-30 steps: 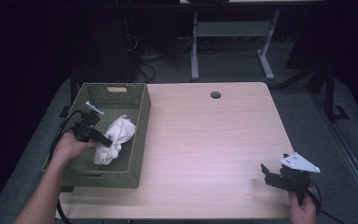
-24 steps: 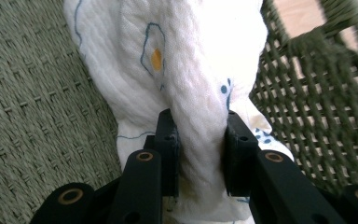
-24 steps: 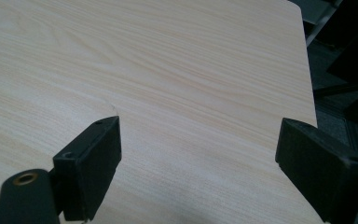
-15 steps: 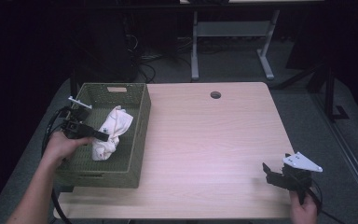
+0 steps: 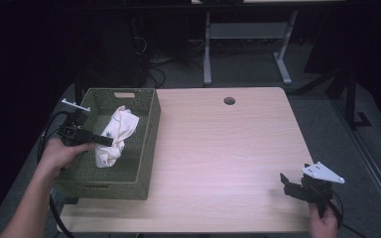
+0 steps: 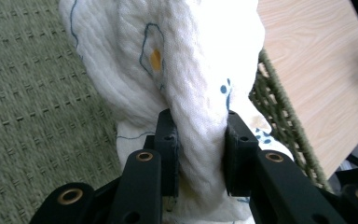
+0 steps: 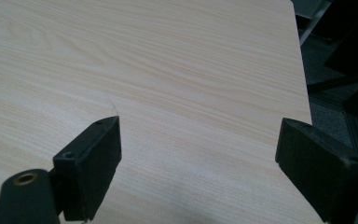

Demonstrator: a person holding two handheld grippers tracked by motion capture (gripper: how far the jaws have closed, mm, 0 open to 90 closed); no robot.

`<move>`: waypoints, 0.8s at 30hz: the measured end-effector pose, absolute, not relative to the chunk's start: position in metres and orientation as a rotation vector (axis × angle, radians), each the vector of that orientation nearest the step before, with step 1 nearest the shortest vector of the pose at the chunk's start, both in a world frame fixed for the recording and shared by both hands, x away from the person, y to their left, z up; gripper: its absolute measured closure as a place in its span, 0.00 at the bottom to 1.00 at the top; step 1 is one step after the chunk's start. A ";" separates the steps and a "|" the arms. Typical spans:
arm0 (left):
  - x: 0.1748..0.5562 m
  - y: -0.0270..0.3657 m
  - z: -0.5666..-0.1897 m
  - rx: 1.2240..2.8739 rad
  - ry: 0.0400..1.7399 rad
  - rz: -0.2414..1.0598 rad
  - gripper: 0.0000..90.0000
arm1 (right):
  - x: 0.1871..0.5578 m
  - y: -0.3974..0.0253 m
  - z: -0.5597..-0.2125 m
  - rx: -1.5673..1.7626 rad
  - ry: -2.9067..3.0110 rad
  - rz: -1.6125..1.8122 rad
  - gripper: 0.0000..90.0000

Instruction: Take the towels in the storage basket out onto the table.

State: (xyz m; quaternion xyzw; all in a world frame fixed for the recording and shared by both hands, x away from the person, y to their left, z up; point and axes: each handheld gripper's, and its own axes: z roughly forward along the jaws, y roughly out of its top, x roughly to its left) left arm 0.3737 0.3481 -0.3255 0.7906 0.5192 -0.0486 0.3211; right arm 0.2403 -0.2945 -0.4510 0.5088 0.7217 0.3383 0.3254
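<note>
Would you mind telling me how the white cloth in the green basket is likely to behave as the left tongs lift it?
The white cloth will probably hang limp: it bunches into soft folds between the left tongs. It looks light, since a narrow pinch holds it. Its trailing end may drag along the green basket wall, perhaps snagging on the weave.

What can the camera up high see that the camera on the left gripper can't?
The high view alone takes in the whole green basket, the right gripper open over the bare table, and the person's left hand. The left gripper view alone gives the close-up: both jaws pinching a fold of the white cloth, with its blue and yellow print. Both show cloth, basket and table.
</note>
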 end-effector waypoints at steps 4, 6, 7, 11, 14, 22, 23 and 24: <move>0.372 0.350 -0.324 2.052 1.362 -0.136 0.79 | 0.241 -0.295 -0.451 1.335 1.888 0.887 0.15; 0.372 0.352 -0.322 2.041 1.358 -0.139 0.79 | 0.241 -0.295 -0.451 1.341 1.885 0.884 0.15; 0.372 0.353 -0.321 2.034 1.356 -0.143 0.79 | 0.241 -0.295 -0.451 1.344 1.883 0.884 0.15; 0.371 0.354 -0.318 2.023 1.347 -0.147 0.78 | 0.240 -0.295 -0.451 1.343 1.881 0.886 0.15; 0.369 0.353 -0.316 2.004 1.340 -0.154 0.78 | 0.239 -0.295 -0.451 1.349 1.875 0.895 0.15; 0.364 0.356 -0.308 1.961 1.323 -0.159 0.78 | 0.237 -0.298 -0.452 1.371 1.867 0.900 0.15; 0.364 0.357 -0.307 1.951 1.318 -0.160 0.78 | 0.237 -0.297 -0.452 1.371 1.865 0.901 0.15; 0.364 0.358 -0.306 1.944 1.317 -0.159 0.78 | 0.237 -0.297 -0.452 1.370 1.865 0.901 0.15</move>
